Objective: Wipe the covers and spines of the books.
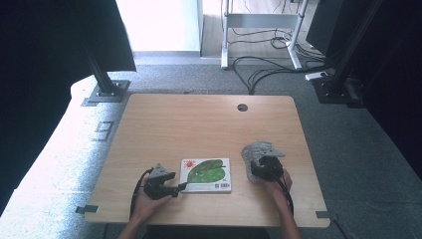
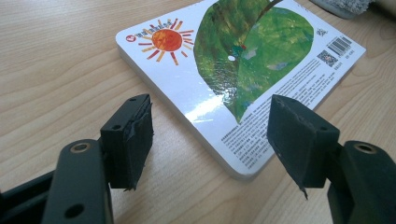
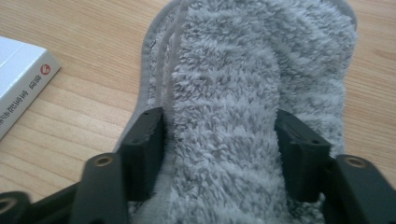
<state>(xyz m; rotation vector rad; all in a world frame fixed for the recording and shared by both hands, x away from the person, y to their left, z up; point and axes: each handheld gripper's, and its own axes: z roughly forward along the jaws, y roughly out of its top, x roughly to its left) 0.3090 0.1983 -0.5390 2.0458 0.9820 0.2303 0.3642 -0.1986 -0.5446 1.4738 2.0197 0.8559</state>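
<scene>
A white board book (image 1: 205, 175) with a green leaf and an orange sun on its cover lies flat near the table's front edge. My left gripper (image 1: 181, 188) is at the book's left side, low over the wood. In the left gripper view (image 2: 210, 135) its jaws stand open, with the near corner of the book (image 2: 243, 60) between and just beyond them, untouched. To the right of the book lies a grey fleece pad (image 1: 251, 152). My right gripper (image 1: 259, 167) is down on it, and both black pads press against a raised fold of the grey fleece pad (image 3: 261, 56).
The wooden table (image 1: 199, 124) has a round cable hole (image 1: 242, 107) at the back. The book's edge (image 3: 18, 84) lies a short way left of the pad. Behind the table, on the carpet, are black stand bases (image 1: 107, 92) and loose cables (image 1: 268, 69).
</scene>
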